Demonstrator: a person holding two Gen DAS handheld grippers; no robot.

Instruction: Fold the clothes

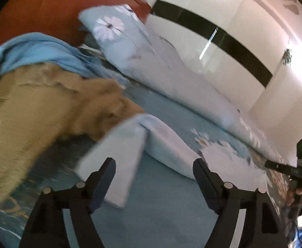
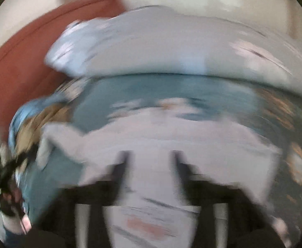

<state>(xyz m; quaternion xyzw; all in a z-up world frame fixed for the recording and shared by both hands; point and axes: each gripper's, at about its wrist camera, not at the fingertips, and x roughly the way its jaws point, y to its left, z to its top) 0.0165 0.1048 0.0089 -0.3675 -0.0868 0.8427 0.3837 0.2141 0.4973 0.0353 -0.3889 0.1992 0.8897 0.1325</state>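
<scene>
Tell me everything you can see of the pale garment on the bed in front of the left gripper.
The pale garment looks like soft, light bluish-white cloth, lying on the teal bedsheet. One part is folded into a flat strip reaching toward the left gripper, whose jaws stand open and apart from it. The far end meets the tan garment. In the blurred right wrist view it spreads under the right gripper; contact cannot be told.

We list: pale blue pillow (image 1: pixel 117 31) with white daisies; tan garment (image 1: pixel 37 107); light blue cloth (image 1: pixel 37 47); teal bedsheet (image 1: pixel 161 206); reddish-brown headboard (image 1: pixel 57 6)
</scene>
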